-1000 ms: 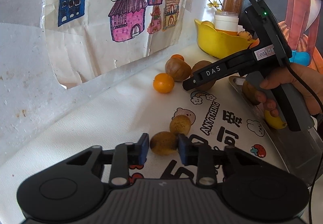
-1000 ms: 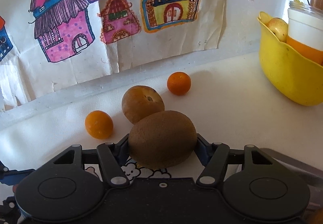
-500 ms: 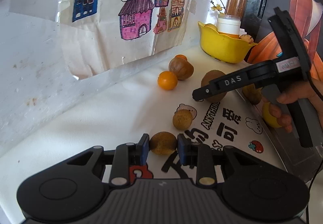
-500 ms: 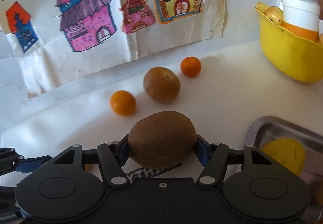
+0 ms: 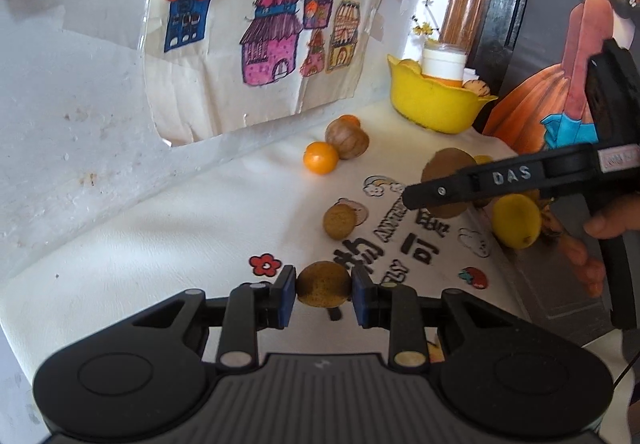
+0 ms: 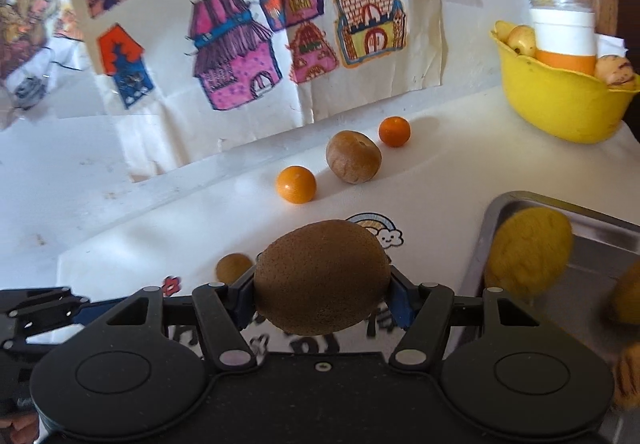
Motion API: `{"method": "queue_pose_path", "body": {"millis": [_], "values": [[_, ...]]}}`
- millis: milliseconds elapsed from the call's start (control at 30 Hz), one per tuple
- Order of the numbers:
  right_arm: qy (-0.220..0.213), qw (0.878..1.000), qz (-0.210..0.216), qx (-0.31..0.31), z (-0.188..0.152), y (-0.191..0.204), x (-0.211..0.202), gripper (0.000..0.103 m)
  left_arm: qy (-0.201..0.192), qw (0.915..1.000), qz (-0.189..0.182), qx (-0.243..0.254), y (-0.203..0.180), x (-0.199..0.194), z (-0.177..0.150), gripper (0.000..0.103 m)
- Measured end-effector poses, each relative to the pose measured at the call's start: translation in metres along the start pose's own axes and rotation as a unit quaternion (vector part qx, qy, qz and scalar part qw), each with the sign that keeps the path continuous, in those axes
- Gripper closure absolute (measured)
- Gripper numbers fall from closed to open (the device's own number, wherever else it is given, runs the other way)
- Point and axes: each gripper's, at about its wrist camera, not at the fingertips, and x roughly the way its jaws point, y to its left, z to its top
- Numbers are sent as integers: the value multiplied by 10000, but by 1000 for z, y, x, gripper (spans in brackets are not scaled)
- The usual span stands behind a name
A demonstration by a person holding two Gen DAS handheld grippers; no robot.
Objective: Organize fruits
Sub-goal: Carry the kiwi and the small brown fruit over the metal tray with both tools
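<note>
Mid-carry, the right gripper (image 6: 322, 294) clamps a kiwi (image 6: 322, 276) and the left gripper (image 5: 323, 294) pinches a small brown fruit (image 5: 323, 283), each likely needing release over the metal tray (image 6: 600, 219).

We see a kiwi (image 6: 322, 278) held at centre of the right wrist view. A tray (image 6: 520, 199) lies at three o'clock, a bowl (image 6: 560, 103) at two. Two oranges (image 6: 296, 183) flank a round fruit (image 6: 353, 156) at twelve, near the wall.
</note>
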Motion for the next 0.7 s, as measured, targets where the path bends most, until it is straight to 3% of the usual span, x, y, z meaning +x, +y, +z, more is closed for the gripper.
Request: {"method": "queue_pose_path", "body": {"millis": [300,700], "values": [[-468,9988,-141,-64,-25,-9,-65,38,-227,9996,-106,94,-25,-18,11,71],[-919,9939,-614,41,-74,-50,-134,38,-261,9976,-629,156,-88,-7,20,71]]}}
